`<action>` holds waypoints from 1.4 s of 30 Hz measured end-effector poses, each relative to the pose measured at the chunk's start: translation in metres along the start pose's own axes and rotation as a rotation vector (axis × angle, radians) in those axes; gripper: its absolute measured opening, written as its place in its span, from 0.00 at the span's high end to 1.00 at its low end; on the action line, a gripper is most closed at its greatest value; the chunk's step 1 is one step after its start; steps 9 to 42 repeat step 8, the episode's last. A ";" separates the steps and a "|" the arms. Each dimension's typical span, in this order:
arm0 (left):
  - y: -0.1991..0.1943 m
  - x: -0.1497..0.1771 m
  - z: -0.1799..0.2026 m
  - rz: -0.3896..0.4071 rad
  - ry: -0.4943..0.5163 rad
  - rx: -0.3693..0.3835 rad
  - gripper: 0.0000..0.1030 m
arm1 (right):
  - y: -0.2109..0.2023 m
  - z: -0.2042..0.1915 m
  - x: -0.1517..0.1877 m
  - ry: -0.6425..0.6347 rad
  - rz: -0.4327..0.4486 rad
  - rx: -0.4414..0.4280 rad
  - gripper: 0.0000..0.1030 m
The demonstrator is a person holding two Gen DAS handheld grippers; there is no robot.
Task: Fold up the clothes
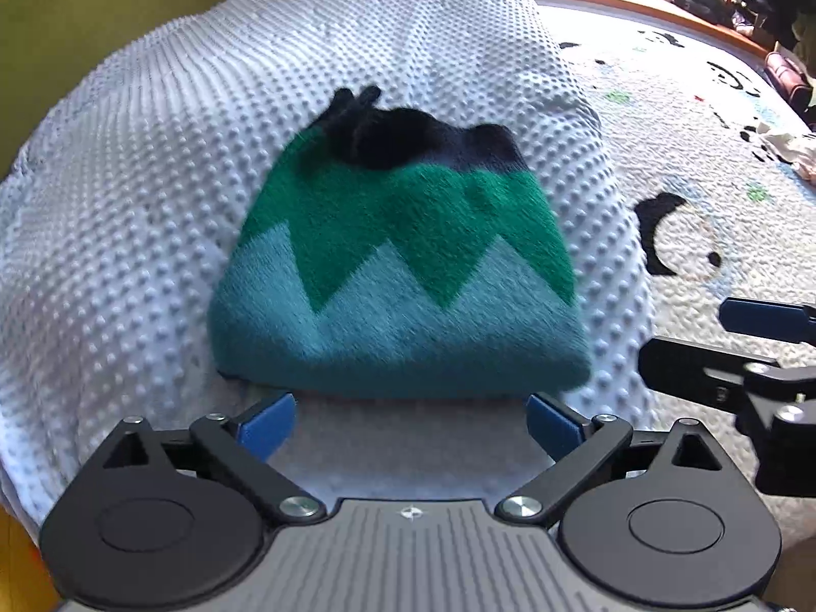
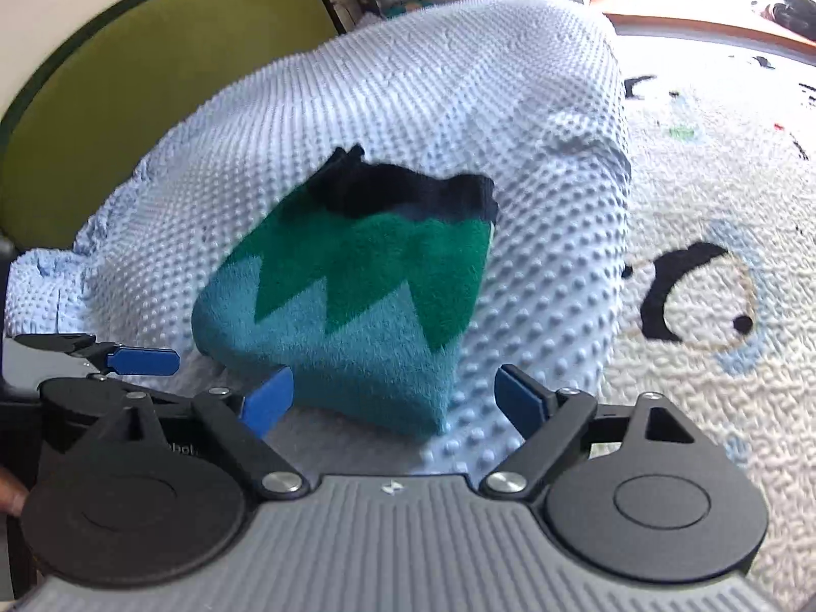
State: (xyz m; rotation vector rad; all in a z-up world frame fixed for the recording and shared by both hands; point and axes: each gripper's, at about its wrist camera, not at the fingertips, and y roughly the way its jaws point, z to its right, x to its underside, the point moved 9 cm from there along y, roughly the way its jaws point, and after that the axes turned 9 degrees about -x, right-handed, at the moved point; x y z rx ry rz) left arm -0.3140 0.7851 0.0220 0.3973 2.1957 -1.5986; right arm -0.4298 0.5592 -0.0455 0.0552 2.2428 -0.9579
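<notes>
- Left wrist view: bumpy pale-blue blanket [image 1: 153, 178] over a panda-print bedspread [image 1: 704, 163]; folded green-teal sweater [image 1: 398, 275] lies on the blanket. Left tool [image 1: 410, 421] spread wide, empty, just short of the sweater's near edge.
- Right wrist view: green chair [image 2: 127, 76] behind the blanket. Right tool [image 2: 392, 400] wide open, holding nothing, at the sweater's near corner.

Only one scrap of lettering is showing: pale letters reading roughly "obot", cut off at the start and blurred, are sitting on the black housing [image 2: 168, 438] of my left gripper [image 1: 410, 415], just left of my right gripper [image 2: 392, 395]. A small white emblem [image 2: 392, 488], carrying no words, is marking the grey base [image 2: 392, 551] just behind my right gripper's fingers. Nothing else is reading legibly.
</notes>
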 end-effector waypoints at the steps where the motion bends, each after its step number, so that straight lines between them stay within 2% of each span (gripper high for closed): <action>1: 0.000 0.002 0.001 -0.009 -0.001 0.002 0.04 | -0.002 0.000 0.000 0.004 -0.007 -0.001 0.15; 8: -0.006 0.003 -0.004 -0.010 -0.054 0.008 0.04 | -0.001 -0.003 0.000 -0.017 -0.021 -0.009 0.15; 42: -0.006 0.003 -0.004 -0.010 -0.054 0.008 0.04 | -0.001 -0.003 0.000 -0.017 -0.021 -0.009 0.15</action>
